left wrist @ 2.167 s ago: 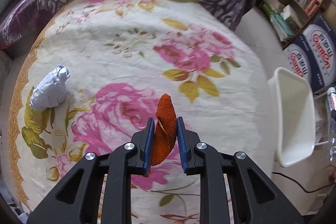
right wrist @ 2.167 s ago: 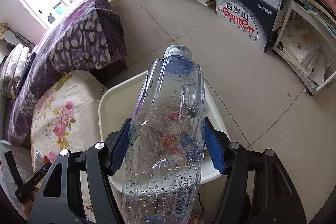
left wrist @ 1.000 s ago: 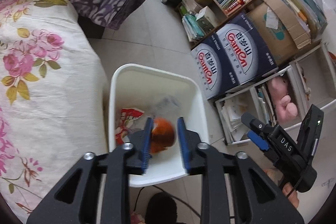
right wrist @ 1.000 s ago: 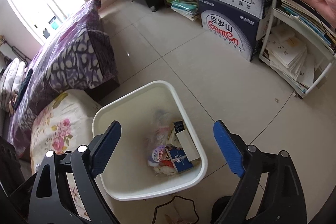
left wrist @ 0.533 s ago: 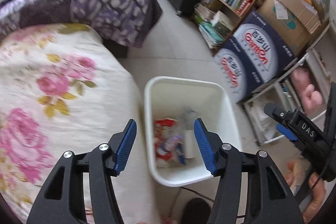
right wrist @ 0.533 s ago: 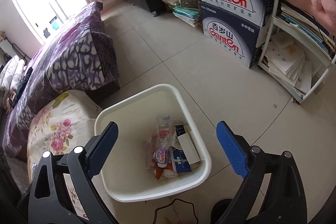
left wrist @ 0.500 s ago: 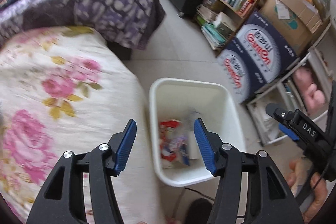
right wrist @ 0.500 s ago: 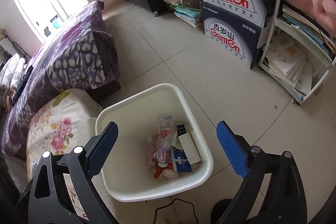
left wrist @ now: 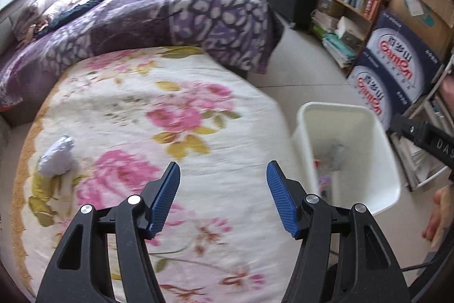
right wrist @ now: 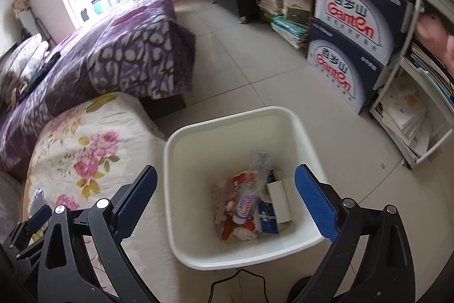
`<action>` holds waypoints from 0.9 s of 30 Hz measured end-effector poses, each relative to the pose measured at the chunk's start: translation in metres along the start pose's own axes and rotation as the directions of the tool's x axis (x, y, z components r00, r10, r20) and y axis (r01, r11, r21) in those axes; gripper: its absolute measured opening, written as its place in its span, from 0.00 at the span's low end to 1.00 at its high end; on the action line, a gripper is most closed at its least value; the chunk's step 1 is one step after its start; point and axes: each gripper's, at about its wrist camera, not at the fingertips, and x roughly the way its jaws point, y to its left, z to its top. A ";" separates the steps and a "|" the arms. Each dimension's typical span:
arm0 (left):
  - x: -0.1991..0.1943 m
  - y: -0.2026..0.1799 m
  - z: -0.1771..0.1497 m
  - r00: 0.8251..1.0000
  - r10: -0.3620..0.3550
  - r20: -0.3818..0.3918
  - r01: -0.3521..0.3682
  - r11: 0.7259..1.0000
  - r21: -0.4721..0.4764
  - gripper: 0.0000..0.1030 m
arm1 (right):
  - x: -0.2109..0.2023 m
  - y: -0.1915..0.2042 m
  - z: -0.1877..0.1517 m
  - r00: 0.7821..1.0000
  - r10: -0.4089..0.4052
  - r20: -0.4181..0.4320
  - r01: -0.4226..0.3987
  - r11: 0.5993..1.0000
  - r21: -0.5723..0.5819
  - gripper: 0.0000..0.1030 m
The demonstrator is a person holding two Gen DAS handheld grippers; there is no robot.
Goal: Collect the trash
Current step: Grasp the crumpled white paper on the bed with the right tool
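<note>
Aiming: our left gripper (left wrist: 222, 196), jaws apart, faces the paper ball (left wrist: 56, 158) on the bed (left wrist: 142, 93).
Waiting: our right gripper (right wrist: 225, 206), jaws apart and empty, hangs above the bin (right wrist: 198, 161).

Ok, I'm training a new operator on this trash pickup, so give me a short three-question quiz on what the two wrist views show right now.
1. True or false: the left gripper is shut on an orange peel.
2. Which piece of trash is still lying on the floral blanket?
A. a plastic bottle
B. a crumpled white paper ball
C. a carton
3. Fill in: the right gripper hangs open above the white ____, which stands on the floor beside the bed.

Key
1. False: it is open and holds nothing.
2. B
3. trash bin
</note>
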 end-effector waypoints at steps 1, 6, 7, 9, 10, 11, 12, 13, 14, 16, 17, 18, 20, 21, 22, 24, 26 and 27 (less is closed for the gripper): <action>0.000 0.008 -0.003 1.000 0.013 -0.001 -0.013 1.000 -0.002 0.61 | 0.002 0.008 -0.001 1.000 0.004 -0.004 -0.004 1.000 -0.013 0.91; 0.003 0.047 -0.016 0.996 0.083 -0.019 -0.084 0.996 -0.020 0.63 | 0.016 0.052 -0.010 0.999 0.026 -0.032 -0.028 0.997 -0.078 0.91; 0.004 0.057 -0.019 0.995 0.094 -0.026 -0.094 0.995 -0.028 0.65 | 0.017 0.059 -0.012 0.999 0.031 -0.036 -0.034 0.996 -0.088 0.91; 0.005 0.078 -0.024 0.992 0.117 -0.046 -0.119 0.992 -0.045 0.67 | 0.021 0.078 -0.017 0.998 0.045 -0.042 -0.050 0.991 -0.122 0.91; 0.005 0.085 -0.027 0.990 0.128 -0.056 -0.131 0.990 -0.050 0.67 | 0.023 0.090 -0.020 0.997 0.059 -0.043 -0.064 0.987 -0.150 0.91; 0.005 0.095 -0.029 0.987 0.144 -0.071 -0.148 0.987 -0.055 0.68 | 0.024 0.100 -0.022 0.997 0.072 -0.043 -0.078 0.982 -0.174 0.92; 0.005 0.106 -0.033 0.982 0.165 -0.094 -0.171 0.983 -0.059 0.71 | 0.027 0.119 -0.026 0.994 0.100 -0.046 -0.108 0.968 -0.225 0.92; 0.006 0.118 -0.036 0.973 0.193 -0.126 -0.202 0.978 -0.058 0.72 | 0.029 0.130 -0.029 0.992 0.119 -0.048 -0.128 0.958 -0.257 0.92; 0.008 0.129 -0.039 0.963 0.218 -0.156 -0.229 0.972 -0.055 0.74 | 0.030 0.143 -0.032 0.989 0.141 -0.051 -0.150 0.942 -0.299 0.92; 0.009 0.158 -0.049 0.942 0.258 -0.217 -0.275 0.960 -0.052 0.74 | 0.032 0.177 -0.043 0.976 0.210 -0.057 -0.214 0.881 -0.421 0.92; 0.010 0.170 -0.053 0.931 0.276 -0.240 -0.297 0.953 -0.054 0.74 | 0.033 0.191 -0.048 0.969 0.240 -0.062 -0.240 0.848 -0.472 0.93; 0.010 0.185 -0.058 0.916 0.298 -0.268 -0.323 0.945 -0.053 0.74 | 0.033 0.208 -0.055 0.960 0.273 -0.068 -0.267 0.804 -0.531 0.93; 0.007 0.210 -0.067 0.895 0.331 -0.299 -0.362 0.930 -0.056 0.74 | 0.033 0.240 -0.066 0.935 0.344 -0.091 -0.321 0.704 -0.633 0.93; 0.004 0.227 -0.071 0.880 0.359 -0.311 -0.396 0.916 -0.064 0.74 | 0.033 0.263 -0.074 0.918 0.380 -0.114 -0.347 0.630 -0.695 0.93; 0.001 0.237 -0.074 0.873 0.373 -0.315 -0.413 0.908 -0.067 0.74 | 0.033 0.276 -0.078 0.912 0.392 -0.122 -0.351 0.591 -0.726 0.93; -0.006 0.259 -0.080 0.862 0.392 -0.321 -0.437 0.896 -0.082 0.74 | 0.030 0.306 -0.088 0.895 0.426 -0.133 -0.354 0.497 -0.792 0.93; -0.014 0.285 -0.086 0.862 0.386 -0.330 -0.445 0.886 -0.126 0.74 | 0.027 0.337 -0.098 0.881 0.448 -0.150 -0.350 0.407 -0.844 0.93; -0.016 0.293 -0.087 0.863 0.379 -0.334 -0.445 0.883 -0.148 0.75 | 0.026 0.356 -0.103 0.871 0.461 -0.169 -0.355 0.355 -0.865 0.93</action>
